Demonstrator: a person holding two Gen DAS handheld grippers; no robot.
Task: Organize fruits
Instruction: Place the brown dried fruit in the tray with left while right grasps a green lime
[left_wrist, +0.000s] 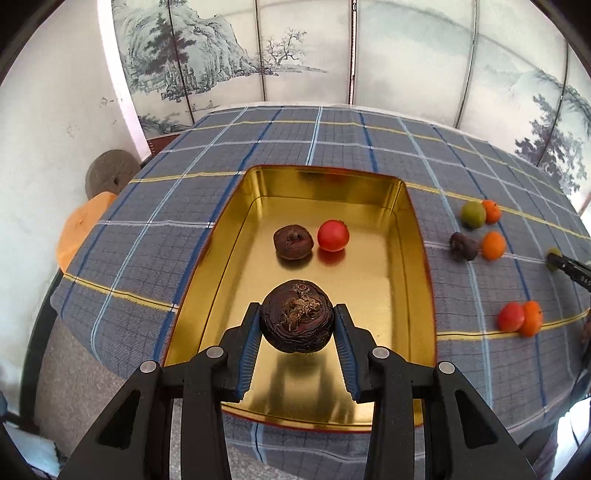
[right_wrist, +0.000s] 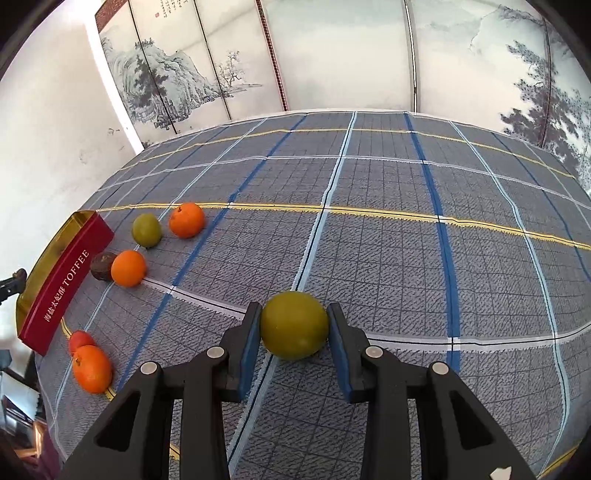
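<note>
My left gripper (left_wrist: 297, 326) is shut on a dark brown wrinkled fruit (left_wrist: 295, 319), held over the near half of the gold tin tray (left_wrist: 413, 280). In the tray lie another brown fruit (left_wrist: 293, 242) and a red fruit (left_wrist: 332, 235) side by side. My right gripper (right_wrist: 293, 326) is shut on a green fruit (right_wrist: 294, 324) just above the plaid tablecloth (right_wrist: 369, 240). In the left wrist view the right gripper's tip with the green fruit (left_wrist: 554, 255) shows at the far right.
Loose fruit lies on the cloth right of the tray: a green fruit (right_wrist: 146, 229), an orange (right_wrist: 186, 219), a brown fruit (right_wrist: 101, 266) beside an orange (right_wrist: 128, 267), and a red fruit (right_wrist: 81, 341) against an orange (right_wrist: 92, 368). The tray's red side wall (right_wrist: 62, 291) reads TOFFEE. A painted screen stands behind the table.
</note>
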